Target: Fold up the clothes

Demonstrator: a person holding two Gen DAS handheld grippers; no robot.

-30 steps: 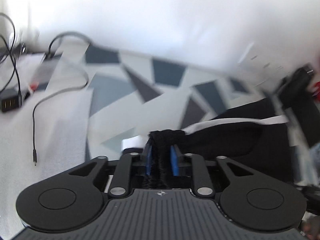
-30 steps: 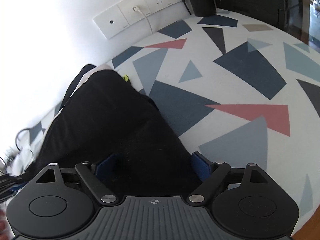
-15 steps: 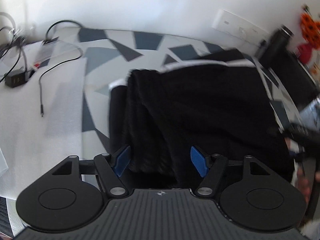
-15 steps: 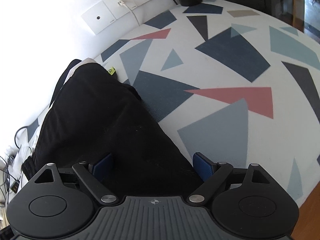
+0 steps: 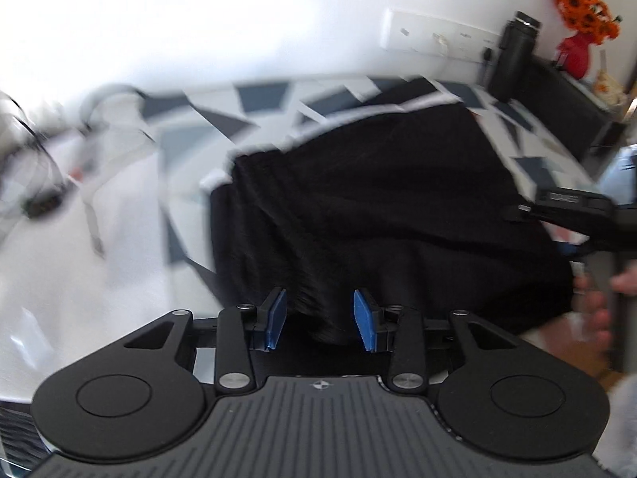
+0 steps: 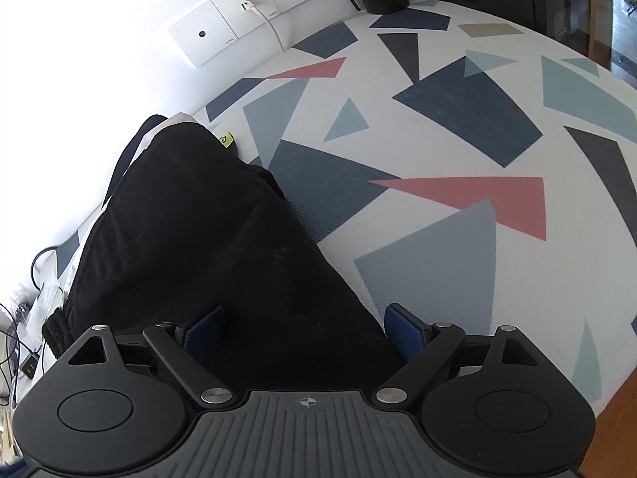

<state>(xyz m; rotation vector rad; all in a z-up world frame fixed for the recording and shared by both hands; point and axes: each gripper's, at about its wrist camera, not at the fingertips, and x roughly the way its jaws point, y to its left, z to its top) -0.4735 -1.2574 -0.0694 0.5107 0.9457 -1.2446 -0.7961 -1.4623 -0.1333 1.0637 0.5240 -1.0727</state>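
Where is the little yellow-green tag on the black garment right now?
In the right wrist view, the yellow-green tag sits at the black garment's far upper edge, on the patterned table cover, below the wall sockets.

One black garment (image 5: 390,215), two grippers (image 5: 320,320) (image 6: 306,328), one black bottle (image 5: 513,55), one red vase (image 5: 575,55) of orange flowers.

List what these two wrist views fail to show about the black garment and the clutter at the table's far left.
- Black garment, left wrist view: its near hem is hidden behind the left gripper, whose jaws are closing with cloth between them.
- Same garment, right wrist view: near edge covered by the right gripper.
- Cables, left wrist view: motion blur smears them beyond telling apart.
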